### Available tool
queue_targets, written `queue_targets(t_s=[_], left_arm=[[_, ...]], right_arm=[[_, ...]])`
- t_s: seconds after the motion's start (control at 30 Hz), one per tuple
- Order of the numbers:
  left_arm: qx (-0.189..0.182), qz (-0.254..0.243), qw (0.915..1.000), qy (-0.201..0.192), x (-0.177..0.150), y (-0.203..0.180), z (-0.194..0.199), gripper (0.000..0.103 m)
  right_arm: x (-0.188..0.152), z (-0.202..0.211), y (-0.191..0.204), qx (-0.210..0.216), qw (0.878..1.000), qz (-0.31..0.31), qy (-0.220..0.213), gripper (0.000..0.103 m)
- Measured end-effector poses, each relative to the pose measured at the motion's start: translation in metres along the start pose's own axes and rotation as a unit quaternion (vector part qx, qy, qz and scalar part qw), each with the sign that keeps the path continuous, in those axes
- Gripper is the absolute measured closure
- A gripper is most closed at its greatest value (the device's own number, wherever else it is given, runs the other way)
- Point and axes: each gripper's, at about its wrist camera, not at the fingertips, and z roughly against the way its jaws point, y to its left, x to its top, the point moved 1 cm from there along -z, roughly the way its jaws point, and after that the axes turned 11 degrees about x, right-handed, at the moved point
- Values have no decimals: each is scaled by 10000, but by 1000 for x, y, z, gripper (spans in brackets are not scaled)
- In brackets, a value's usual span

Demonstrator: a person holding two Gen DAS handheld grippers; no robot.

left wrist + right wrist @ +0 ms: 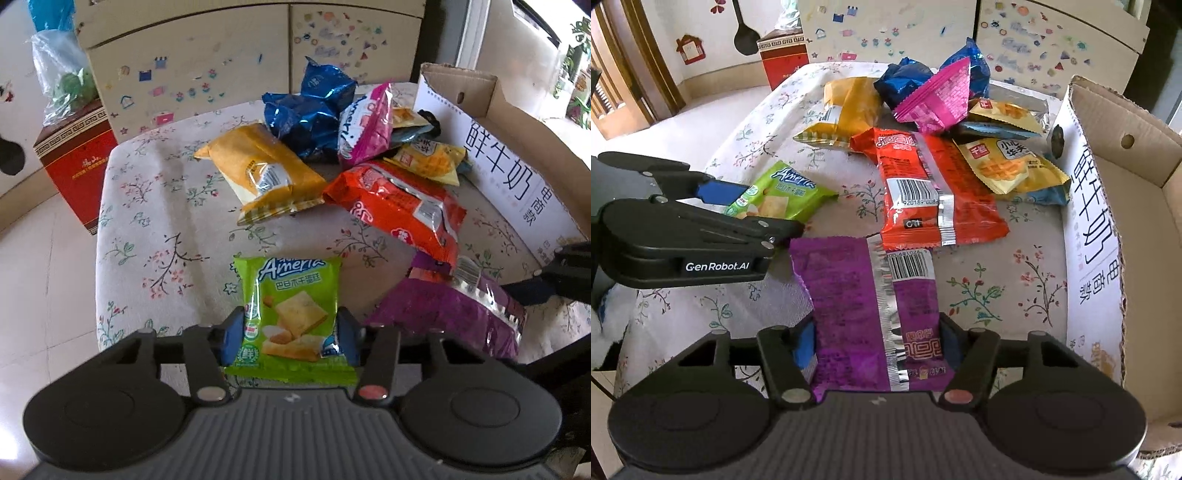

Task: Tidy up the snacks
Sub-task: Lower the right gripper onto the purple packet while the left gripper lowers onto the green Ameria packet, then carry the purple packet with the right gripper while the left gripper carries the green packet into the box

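At the near edge of the desk (155, 206), with its flowered cloth, both tongs are busy with a packet each. The left tongs (291, 338) are clenched on a green cracker packet (291, 314), the blue pads pressing its two sides at the end nearest me. The right tongs (877, 345) straddle a purple snack packet (857, 295) that lies flat, seam side up, with its barcode showing; the pads sit against its edges, gripping it. Toward the far edge the other snacks lie in a loose heap: an orange-red packet (399, 203), just touching the purple one, a mustard-yellow packet (258, 166), a crumpled blue packet (306, 114), a pink packet (365, 122) and a yellow waffle packet (1008, 166). An open cardboard box (1108, 206) runs along the desk's right edge, beside the heap.
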Motion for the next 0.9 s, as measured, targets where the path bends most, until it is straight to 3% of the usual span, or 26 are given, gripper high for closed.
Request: queue_targets(t_s=[0.47,0.9], left_arm=[[101,853,9956,-367,-6,15,33,53],[24,1099,9915,-690,-11,12,63,53]], right_arm=[[-1,31,1,266,9987,-54,-438,33],[2,68,-12,491,9928,-356,-1035,33]])
